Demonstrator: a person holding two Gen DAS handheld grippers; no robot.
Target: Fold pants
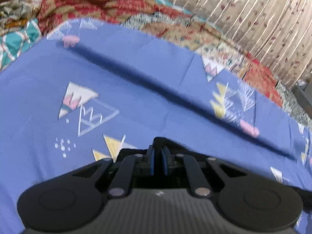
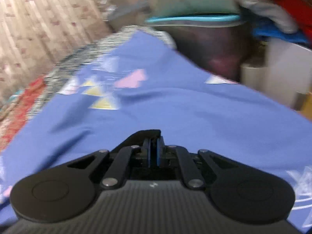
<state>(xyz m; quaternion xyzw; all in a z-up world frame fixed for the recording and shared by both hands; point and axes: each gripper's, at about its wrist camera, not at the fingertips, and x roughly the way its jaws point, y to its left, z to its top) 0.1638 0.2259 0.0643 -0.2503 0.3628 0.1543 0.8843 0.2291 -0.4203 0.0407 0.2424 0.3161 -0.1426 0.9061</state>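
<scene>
No pants show in either view. A blue sheet with triangle prints [image 1: 136, 81] covers the bed and fills both views; it also shows in the right wrist view [image 2: 185, 107]. My left gripper [image 1: 158, 156] hovers over the sheet with its blue pads close together and nothing between them. My right gripper [image 2: 154, 152] is also over the sheet, its pads pressed together and empty. The right wrist view is blurred by motion.
A red and tan patterned blanket [image 1: 93, 2] lies bunched at the far side of the bed. A floral curtain [image 1: 263, 19] hangs behind. In the right wrist view a teal-rimmed object [image 2: 193, 17] and a white container [image 2: 282, 68] stand past the sheet's edge.
</scene>
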